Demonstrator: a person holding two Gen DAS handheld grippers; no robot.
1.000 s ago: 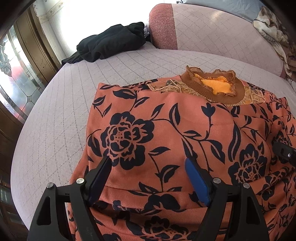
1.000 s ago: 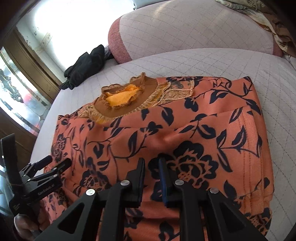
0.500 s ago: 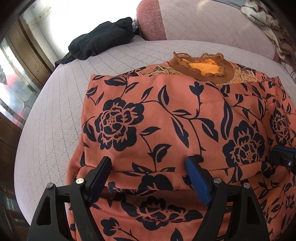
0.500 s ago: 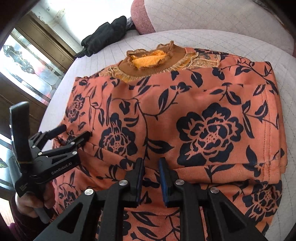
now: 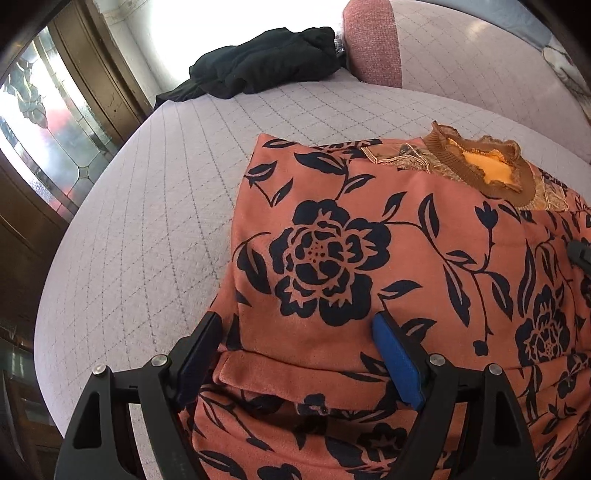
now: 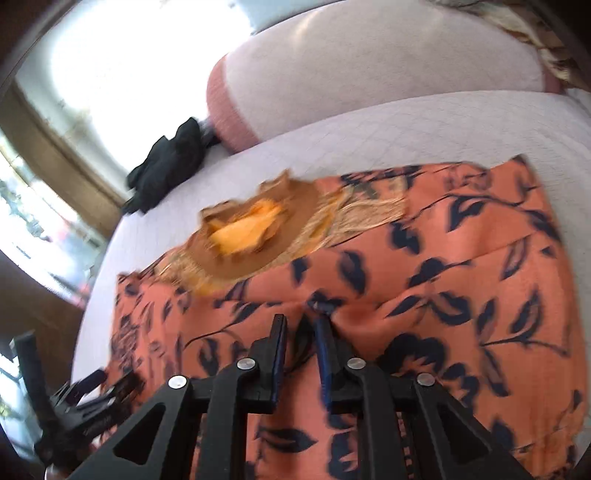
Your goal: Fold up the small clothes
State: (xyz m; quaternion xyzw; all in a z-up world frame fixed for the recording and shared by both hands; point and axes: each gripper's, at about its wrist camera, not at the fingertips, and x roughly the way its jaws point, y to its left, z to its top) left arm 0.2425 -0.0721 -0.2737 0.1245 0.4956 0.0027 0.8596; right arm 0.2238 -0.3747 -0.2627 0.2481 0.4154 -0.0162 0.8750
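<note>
An orange garment with dark blue flowers (image 5: pixel 369 258) lies on the lilac quilted cushion (image 5: pixel 155 229), its brown ruffled collar (image 5: pixel 484 166) at the far side. The near hem is folded up onto the body. My left gripper (image 5: pixel 297 325) stands wide open over that folded hem near the garment's left edge, its pads not pressing the cloth. My right gripper (image 6: pixel 300 325) is nearly shut and its jaws are closing, with a pucker of the orange cloth (image 6: pixel 424 288) pinched between the tips. That view is blurred. Each gripper shows at the edge of the other's view.
A black garment (image 5: pixel 258 62) lies bunched at the cushion's far left, next to a pink-edged bolster (image 5: pixel 373 44). A wooden-framed glass door (image 5: pixel 55 122) stands past the cushion's left edge. Patterned cloth (image 6: pixel 524 22) hangs at the top right.
My left gripper has slid left to the garment's left edge. My right gripper has pushed forward toward the collar, and cloth now bunches at its tips.
</note>
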